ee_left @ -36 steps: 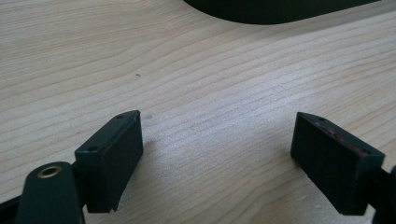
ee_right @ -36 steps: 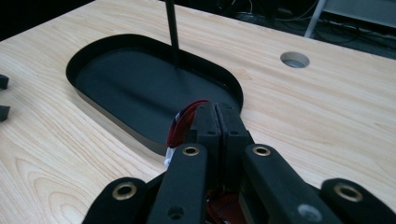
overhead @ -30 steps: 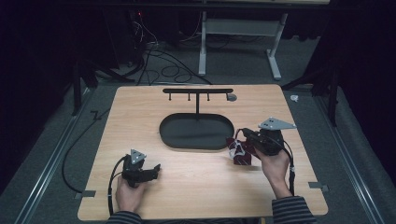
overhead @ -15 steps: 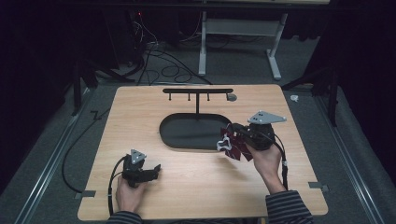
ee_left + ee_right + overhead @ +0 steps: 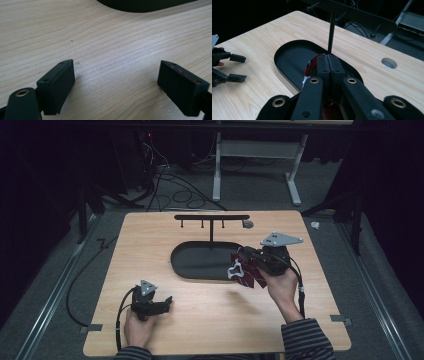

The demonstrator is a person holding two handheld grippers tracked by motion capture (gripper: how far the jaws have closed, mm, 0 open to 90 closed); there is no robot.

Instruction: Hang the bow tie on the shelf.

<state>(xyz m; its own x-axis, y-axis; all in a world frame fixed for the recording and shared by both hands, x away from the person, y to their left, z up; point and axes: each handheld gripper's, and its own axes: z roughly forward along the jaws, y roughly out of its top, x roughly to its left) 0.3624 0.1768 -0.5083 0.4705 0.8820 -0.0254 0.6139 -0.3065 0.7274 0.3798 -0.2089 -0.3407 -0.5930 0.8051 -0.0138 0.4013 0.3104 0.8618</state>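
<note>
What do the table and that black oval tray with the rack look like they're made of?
The table looks like pale wood or wood-look laminate: long grain lines, smooth satin surface. The black oval tray seems matte plastic or painted metal, with no shine. Its thin rack looks like black-painted metal, though that's hard to confirm.

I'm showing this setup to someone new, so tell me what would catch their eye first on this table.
Most striking is the dark red item with a white piece, clamped in the right tongs and lifted over the right end of the black oval tray. Behind the tray stands a black T-shaped rack with small pegs. At the near left, the left tongs rest open on the wooden table, holding nothing.
</note>
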